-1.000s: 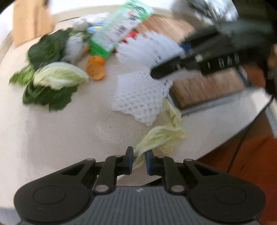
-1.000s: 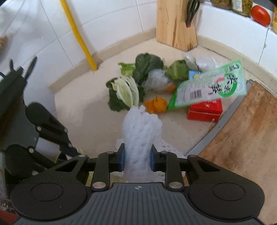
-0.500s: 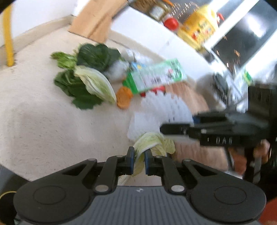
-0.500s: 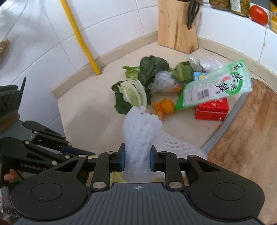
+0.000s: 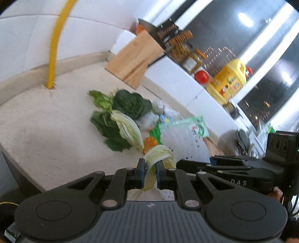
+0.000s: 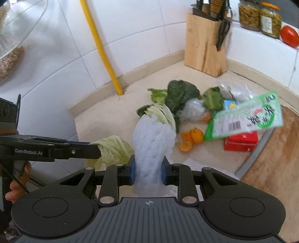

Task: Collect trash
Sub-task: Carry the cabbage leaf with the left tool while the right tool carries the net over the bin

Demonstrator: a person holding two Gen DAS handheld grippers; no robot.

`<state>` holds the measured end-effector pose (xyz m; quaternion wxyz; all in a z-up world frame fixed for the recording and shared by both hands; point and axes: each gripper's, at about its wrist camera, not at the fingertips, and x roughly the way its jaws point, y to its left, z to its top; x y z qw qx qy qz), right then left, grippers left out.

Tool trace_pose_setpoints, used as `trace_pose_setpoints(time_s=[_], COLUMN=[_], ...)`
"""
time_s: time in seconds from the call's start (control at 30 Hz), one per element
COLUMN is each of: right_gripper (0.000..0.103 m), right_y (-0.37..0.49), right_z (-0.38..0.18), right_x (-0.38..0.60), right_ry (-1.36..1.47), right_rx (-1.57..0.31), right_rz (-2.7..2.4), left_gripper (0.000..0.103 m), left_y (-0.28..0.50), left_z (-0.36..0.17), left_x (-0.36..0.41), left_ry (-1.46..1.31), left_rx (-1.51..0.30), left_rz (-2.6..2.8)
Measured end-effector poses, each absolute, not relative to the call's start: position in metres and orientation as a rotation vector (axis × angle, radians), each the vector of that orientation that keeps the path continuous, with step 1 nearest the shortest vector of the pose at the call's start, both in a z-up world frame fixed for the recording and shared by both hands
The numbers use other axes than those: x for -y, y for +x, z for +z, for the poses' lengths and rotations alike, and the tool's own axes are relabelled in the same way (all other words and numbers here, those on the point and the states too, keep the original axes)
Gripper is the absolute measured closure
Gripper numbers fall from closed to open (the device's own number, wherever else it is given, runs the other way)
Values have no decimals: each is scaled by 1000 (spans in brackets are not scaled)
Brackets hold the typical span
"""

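Right wrist: right gripper (image 6: pixel 147 172) clamps foam net (image 6: pixel 152 138) upright; left gripper (image 5: pixel 149 172) pinches cabbage leaf (image 5: pixel 158 155)

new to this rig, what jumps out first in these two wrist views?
Both grippers are loaded: the right gripper is shut on a bunched white foam net standing up between its pads, and the left gripper pinches a pale cabbage leaf. Behind them, a heap of greens, orange peel and a green-and-white packet lies mid-counter, near the wooden knife block.

knife block (image 6: pixel 204 48) at wall corner | yellow pipe (image 6: pixel 101 50) upright | tomato (image 6: pixel 289 36), jars (image 6: pixel 259 15) on ledge | possibly oil jug (image 5: pixel 227 81)
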<state>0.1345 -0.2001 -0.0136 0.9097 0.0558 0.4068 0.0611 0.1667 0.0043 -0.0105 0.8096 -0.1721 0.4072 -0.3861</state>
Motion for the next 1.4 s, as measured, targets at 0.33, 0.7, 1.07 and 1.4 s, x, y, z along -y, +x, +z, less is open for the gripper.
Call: trace_pose_setpoints(time_s=[0.33,0.7,1.07,1.4], right_gripper=[71,71,71,71], right_y=[151,168,173,179], right_z=[-7,-11,-23,-47], right_x=[164,112,49,8], right_ry=[71,17,-32,-53], right_rx=[-807,-818,-857,-914], right_rz=[237,416,595,680], left_gripper=[96,96,96,96], left_y=[154,117,74,54], left_z=[-3,-1,-7,-25], left_x=[-46,-105,-157,-187], left_ry=[-440,-503,-544,-561], left_rx=[-797,-741,-708,-733], left_rz=[-702,-515,-329,-188])
